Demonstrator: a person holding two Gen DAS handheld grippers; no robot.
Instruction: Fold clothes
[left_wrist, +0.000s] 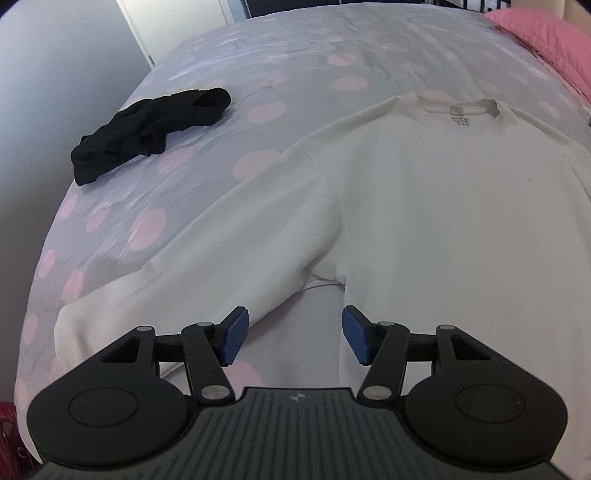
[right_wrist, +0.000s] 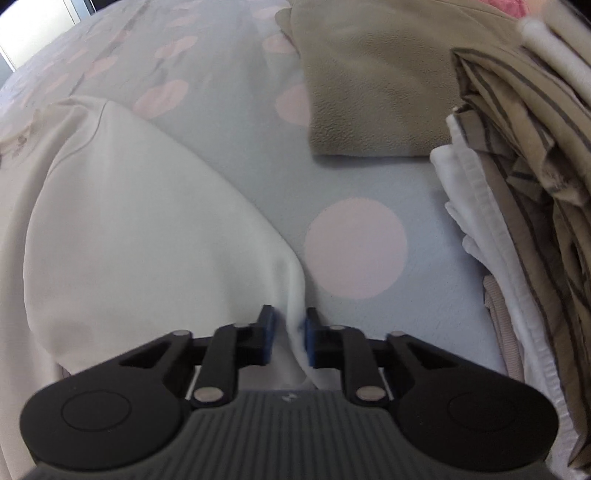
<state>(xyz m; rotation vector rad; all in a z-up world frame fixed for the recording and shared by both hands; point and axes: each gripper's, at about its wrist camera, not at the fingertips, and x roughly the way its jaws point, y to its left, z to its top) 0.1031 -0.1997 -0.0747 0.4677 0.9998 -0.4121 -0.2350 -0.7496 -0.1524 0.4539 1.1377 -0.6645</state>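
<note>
The left tongs (left_wrist: 291, 338) stand wide, empty, over the white sweatshirt (left_wrist: 424, 206) lying flat on the bed (left_wrist: 295, 55). The right tongs (right_wrist: 289, 338) pinch its sleeve edge (right_wrist: 291, 295), with folded clothes (right_wrist: 517, 184) at 2 o'clock.

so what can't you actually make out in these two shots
- Left wrist view: white sweatshirt, its hem hidden behind the left gripper; print in the collar too small to read.
- Right wrist view: folded pile cut off by the right edge; the cloth's end hidden inside the right gripper.
</note>
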